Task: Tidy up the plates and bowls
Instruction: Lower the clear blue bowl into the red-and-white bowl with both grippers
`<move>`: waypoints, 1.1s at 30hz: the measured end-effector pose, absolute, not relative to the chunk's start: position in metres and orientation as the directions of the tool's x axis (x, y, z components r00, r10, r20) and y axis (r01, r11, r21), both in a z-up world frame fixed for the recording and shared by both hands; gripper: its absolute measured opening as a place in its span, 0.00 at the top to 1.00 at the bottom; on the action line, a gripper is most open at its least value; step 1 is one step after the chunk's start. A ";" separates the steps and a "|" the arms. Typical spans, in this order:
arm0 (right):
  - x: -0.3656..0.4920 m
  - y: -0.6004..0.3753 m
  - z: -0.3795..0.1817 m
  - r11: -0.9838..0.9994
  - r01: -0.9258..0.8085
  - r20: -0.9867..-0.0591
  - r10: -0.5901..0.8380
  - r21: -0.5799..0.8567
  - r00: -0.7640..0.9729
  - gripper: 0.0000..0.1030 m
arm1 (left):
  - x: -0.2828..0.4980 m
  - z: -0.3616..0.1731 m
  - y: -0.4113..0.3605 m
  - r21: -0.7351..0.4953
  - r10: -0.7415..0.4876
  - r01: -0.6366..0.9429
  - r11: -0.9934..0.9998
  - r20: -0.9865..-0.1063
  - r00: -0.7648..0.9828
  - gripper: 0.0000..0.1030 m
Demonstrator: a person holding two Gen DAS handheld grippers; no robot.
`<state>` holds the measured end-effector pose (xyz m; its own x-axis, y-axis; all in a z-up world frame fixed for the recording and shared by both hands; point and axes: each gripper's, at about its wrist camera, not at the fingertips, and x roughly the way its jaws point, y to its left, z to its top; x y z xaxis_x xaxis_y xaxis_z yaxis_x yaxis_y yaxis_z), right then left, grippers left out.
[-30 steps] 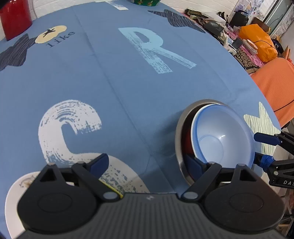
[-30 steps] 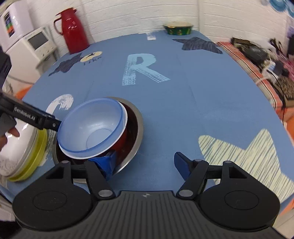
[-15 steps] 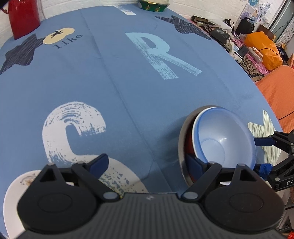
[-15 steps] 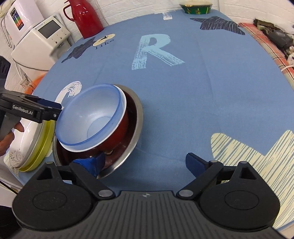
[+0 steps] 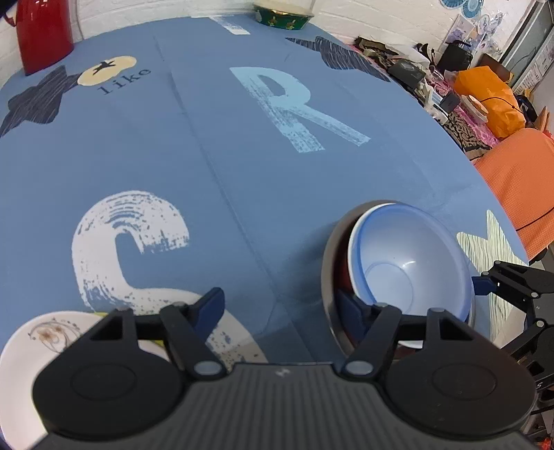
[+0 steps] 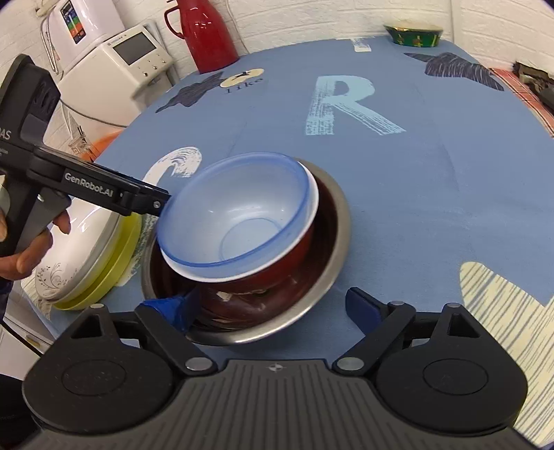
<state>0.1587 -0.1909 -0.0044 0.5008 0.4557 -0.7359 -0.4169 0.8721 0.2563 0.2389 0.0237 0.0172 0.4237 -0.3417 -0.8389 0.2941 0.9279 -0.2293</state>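
Observation:
A translucent blue bowl (image 6: 242,214) sits tilted inside a red bowl (image 6: 266,280), and both rest in a steel bowl (image 6: 334,239) on the blue tablecloth. My right gripper (image 6: 270,308) is open across the steel bowl's near rim, its left fingertip (image 6: 169,308) at the rim. My left gripper (image 5: 280,308) is open too, its right fingertip (image 5: 348,309) just inside the steel bowl (image 5: 327,273) beside the blue bowl (image 5: 408,266). Left of the bowls, a white plate (image 6: 83,242) lies on a yellow plate (image 6: 116,273). The white plate (image 5: 38,342) also shows under my left gripper.
At the table's far edge stand a red thermos (image 6: 207,31) and a green bowl (image 6: 413,34). White appliances (image 6: 131,65) stand beyond the table's left side. Clutter and an orange cloth (image 5: 512,173) lie past the right edge. A hand (image 6: 20,263) holds the left gripper.
Both views have pulled back and tilted up a little, so more of the far table shows. The nested bowls stay in the steel bowl. Both grippers stay open.

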 end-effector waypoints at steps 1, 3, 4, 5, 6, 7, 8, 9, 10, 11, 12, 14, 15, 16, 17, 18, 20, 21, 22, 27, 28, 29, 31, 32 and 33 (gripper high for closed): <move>0.158 -0.191 -0.004 0.866 -0.421 -0.727 0.470 0.270 0.501 0.28 | 0.238 0.017 0.025 -0.239 -0.350 0.293 0.926 -0.835 0.424 0.35; 0.158 -0.190 -0.001 0.853 -0.430 -0.713 0.496 0.295 0.495 0.29 | 0.236 0.016 0.023 -0.259 -0.375 0.307 0.916 -0.828 0.417 0.43; 0.158 -0.188 0.000 0.843 -0.440 -0.707 0.513 0.308 0.487 0.29 | 0.234 0.017 0.022 -0.259 -0.379 0.316 0.913 -0.824 0.421 0.51; 0.159 -0.185 0.001 0.843 -0.440 -0.708 0.513 0.308 0.486 0.28 | 0.232 0.017 0.019 -0.268 -0.393 0.328 0.906 -0.821 0.415 0.57; 0.159 -0.182 0.001 0.849 -0.442 -0.713 0.500 0.291 0.491 0.28 | 0.231 0.016 0.017 -0.287 -0.413 0.339 0.896 -0.820 0.397 0.67; 0.158 -0.179 0.000 0.852 -0.446 -0.717 0.490 0.273 0.497 0.28 | 0.231 0.013 0.015 -0.301 -0.424 0.343 0.890 -0.822 0.380 0.69; 0.159 -0.178 0.000 0.855 -0.443 -0.716 0.486 0.270 0.501 0.28 | 0.230 0.010 0.012 -0.301 -0.425 0.347 0.888 -0.825 0.372 0.69; 0.159 -0.178 0.000 0.856 -0.441 -0.715 0.486 0.272 0.503 0.27 | 0.228 0.008 0.010 -0.296 -0.423 0.352 0.888 -0.827 0.370 0.68; 0.159 -0.178 0.000 0.856 -0.440 -0.714 0.487 0.273 0.503 0.28 | 0.227 0.007 0.007 -0.288 -0.418 0.358 0.888 -0.830 0.370 0.69; 0.160 -0.178 0.000 0.856 -0.440 -0.715 0.486 0.272 0.503 0.28 | 0.225 0.007 0.005 -0.278 -0.415 0.368 0.887 -0.830 0.374 0.71; 0.160 -0.177 0.000 0.857 -0.441 -0.716 0.483 0.268 0.504 0.28 | 0.224 0.008 0.002 -0.273 -0.417 0.381 0.884 -0.828 0.375 0.76; 0.158 -0.175 0.000 0.859 -0.447 -0.719 0.473 0.250 0.508 0.28 | 0.223 0.009 0.000 -0.273 -0.424 0.395 0.877 -0.826 0.372 0.83; 0.157 -0.174 0.000 0.858 -0.454 -0.719 0.472 0.241 0.510 0.28 | 0.223 0.009 -0.001 -0.270 -0.424 0.400 0.876 -0.827 0.369 0.86; 0.157 -0.174 0.000 0.856 -0.457 -0.717 0.475 0.243 0.509 0.28 | 0.223 0.008 -0.002 -0.264 -0.420 0.403 0.876 -0.828 0.371 0.86; 0.157 -0.176 0.001 0.853 -0.453 -0.712 0.485 0.257 0.509 0.28 | 0.223 0.008 -0.001 -0.264 -0.419 0.402 0.877 -0.828 0.373 0.86; 0.158 -0.178 0.001 0.851 -0.449 -0.704 0.494 0.272 0.511 0.28 | 0.224 0.008 0.000 -0.267 -0.422 0.400 0.877 -0.827 0.373 0.86; 0.159 -0.180 0.002 0.847 -0.453 -0.695 0.504 0.280 0.512 0.28 | 0.224 0.008 0.002 -0.271 -0.426 0.400 0.876 -0.823 0.376 0.86; 0.160 -0.180 0.002 0.846 -0.458 -0.697 0.502 0.273 0.512 0.28 | 0.224 0.007 0.001 -0.267 -0.424 0.401 0.876 -0.823 0.378 0.86; 0.160 -0.178 0.001 0.848 -0.463 -0.700 0.494 0.258 0.516 0.28 | 0.224 0.008 0.000 -0.260 -0.421 0.405 0.877 -0.823 0.381 0.86; 0.160 -0.171 -0.001 0.858 -0.479 -0.718 0.450 0.184 0.531 0.29 | 0.223 0.009 -0.002 -0.240 -0.410 0.416 0.877 -0.826 0.387 0.86; 0.158 -0.167 -0.001 0.862 -0.484 -0.728 0.427 0.149 0.536 0.31 | 0.223 0.009 -0.003 -0.236 -0.406 0.415 0.878 -0.827 0.389 0.87; 0.155 -0.164 -0.001 0.861 -0.496 -0.733 0.409 0.112 0.544 0.32 | 0.223 0.009 -0.003 -0.228 -0.399 0.416 0.880 -0.829 0.392 0.88; 0.152 -0.163 0.002 0.854 -0.510 -0.728 0.412 0.101 0.548 0.34 | 0.223 0.008 -0.003 -0.216 -0.388 0.411 0.885 -0.832 0.397 0.89; 0.152 -0.164 0.003 0.853 -0.510 -0.725 0.422 0.113 0.545 0.35 | 0.223 0.007 -0.003 -0.214 -0.386 0.410 0.887 -0.831 0.401 0.90; 0.153 -0.165 0.004 0.852 -0.509 -0.722 0.430 0.125 0.542 0.35 | 0.222 0.007 -0.002 -0.216 -0.387 0.406 0.888 -0.828 0.406 0.90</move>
